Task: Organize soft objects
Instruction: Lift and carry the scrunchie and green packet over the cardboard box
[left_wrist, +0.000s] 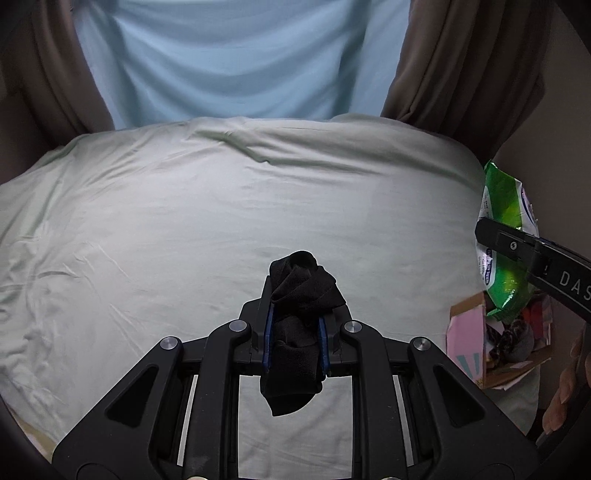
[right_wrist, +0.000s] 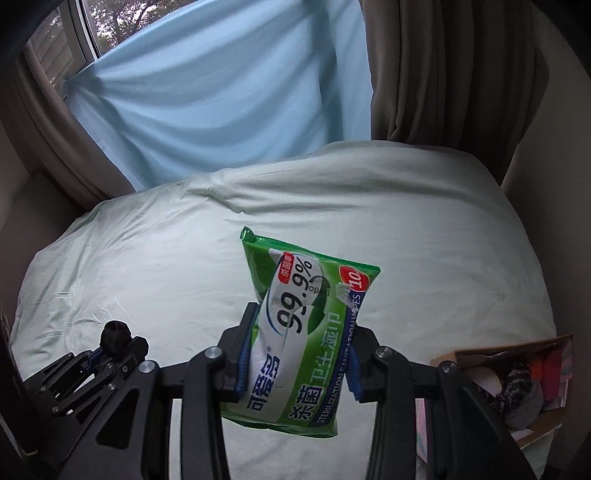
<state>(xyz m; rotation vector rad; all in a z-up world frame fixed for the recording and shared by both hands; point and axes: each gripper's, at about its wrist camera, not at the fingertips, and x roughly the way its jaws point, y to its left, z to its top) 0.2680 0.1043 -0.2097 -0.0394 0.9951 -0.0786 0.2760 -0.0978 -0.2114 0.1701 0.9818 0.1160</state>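
My left gripper (left_wrist: 295, 317) is shut on a black sock (left_wrist: 301, 291) and holds it above the pale green bed sheet (left_wrist: 184, 221); the sock's end hangs below the jaws. It also shows in the right wrist view (right_wrist: 116, 338) at the lower left. My right gripper (right_wrist: 299, 354) is shut on a green pack of wet wipes (right_wrist: 306, 332) and holds it above the bed. The pack also shows in the left wrist view (left_wrist: 504, 240) at the right edge.
A cardboard box (right_wrist: 532, 391) with several soft items stands off the bed's right side; it also shows in the left wrist view (left_wrist: 495, 343). A light blue cloth (right_wrist: 221, 92) and brown curtains (right_wrist: 443, 74) hang behind the bed. A window (right_wrist: 92, 26) is at the upper left.
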